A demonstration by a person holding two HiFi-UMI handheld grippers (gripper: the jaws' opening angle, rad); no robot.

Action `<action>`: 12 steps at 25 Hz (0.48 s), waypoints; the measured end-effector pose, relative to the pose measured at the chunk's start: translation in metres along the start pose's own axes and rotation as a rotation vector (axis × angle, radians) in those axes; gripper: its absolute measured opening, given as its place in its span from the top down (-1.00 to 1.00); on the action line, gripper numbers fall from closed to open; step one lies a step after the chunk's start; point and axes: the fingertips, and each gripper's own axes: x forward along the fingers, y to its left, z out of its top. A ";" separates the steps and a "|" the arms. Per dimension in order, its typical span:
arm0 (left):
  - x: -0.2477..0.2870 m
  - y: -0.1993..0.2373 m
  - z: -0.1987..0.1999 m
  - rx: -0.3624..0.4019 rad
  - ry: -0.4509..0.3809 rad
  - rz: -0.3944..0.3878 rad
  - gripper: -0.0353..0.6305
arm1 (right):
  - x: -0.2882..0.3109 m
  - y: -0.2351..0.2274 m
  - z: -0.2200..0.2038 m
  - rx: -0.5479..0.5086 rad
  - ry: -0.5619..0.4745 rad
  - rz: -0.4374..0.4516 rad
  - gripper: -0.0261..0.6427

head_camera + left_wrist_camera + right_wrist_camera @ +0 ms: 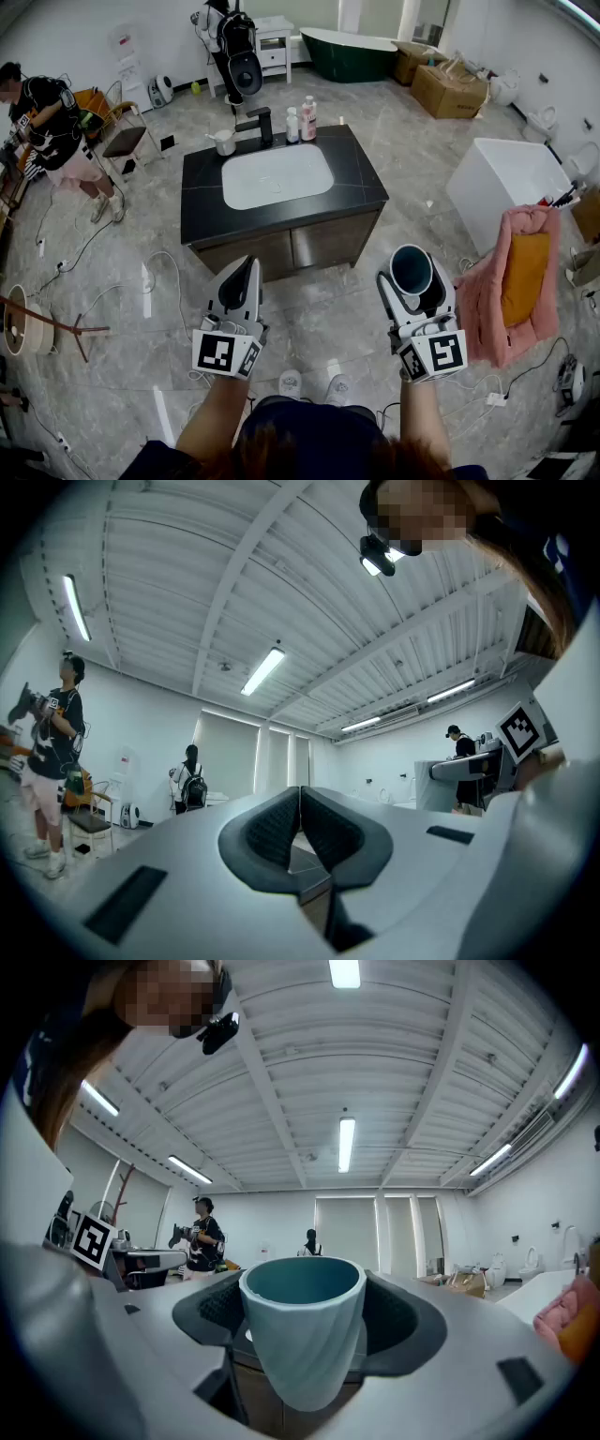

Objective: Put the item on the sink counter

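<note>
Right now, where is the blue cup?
The blue cup sits lower right in the head view, clamped in the right gripper, short of the black sink counter, left of a pink cushion.

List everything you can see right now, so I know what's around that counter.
Black stone sink counter with white basin: one, black, middle of the floor ahead.
Black faucet: one, black, counter's far edge.
Small metal cup: one, silver, on the counter left of the faucet.
Upright bottles: two, one white and one pink, right of the faucet.
Dark green bathtub: one, by the far wall.
Cardboard boxes: at least two, brown, far right.
White rectangular tub: one, on the right.
Pink padded seat with orange cushion: one, near right.
Bystanders: two, in black, one left and one far.
Teal ribbed cup: one, held in the right claw.
Left claw: one, white, shut and empty.
Right claw: one, white, shut on the cup.
</note>
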 end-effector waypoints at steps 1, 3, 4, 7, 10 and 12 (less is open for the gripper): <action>-0.003 0.002 0.001 0.001 0.000 -0.004 0.83 | 0.000 0.004 0.002 0.020 -0.009 0.003 -0.23; -0.007 0.006 0.003 0.004 -0.002 -0.011 0.83 | 0.000 0.010 0.004 0.058 -0.016 0.002 -0.24; -0.008 0.008 0.004 0.005 -0.002 -0.015 0.83 | -0.001 0.011 0.004 0.072 -0.014 -0.004 -0.25; -0.012 0.012 0.004 0.004 -0.003 -0.034 0.83 | 0.000 0.018 0.009 0.080 -0.038 -0.015 -0.25; -0.015 0.019 0.005 0.003 -0.005 -0.055 0.83 | 0.004 0.030 0.016 0.063 -0.061 -0.022 -0.25; -0.017 0.023 0.005 0.001 -0.005 -0.068 0.83 | 0.005 0.038 0.017 0.040 -0.057 -0.029 -0.25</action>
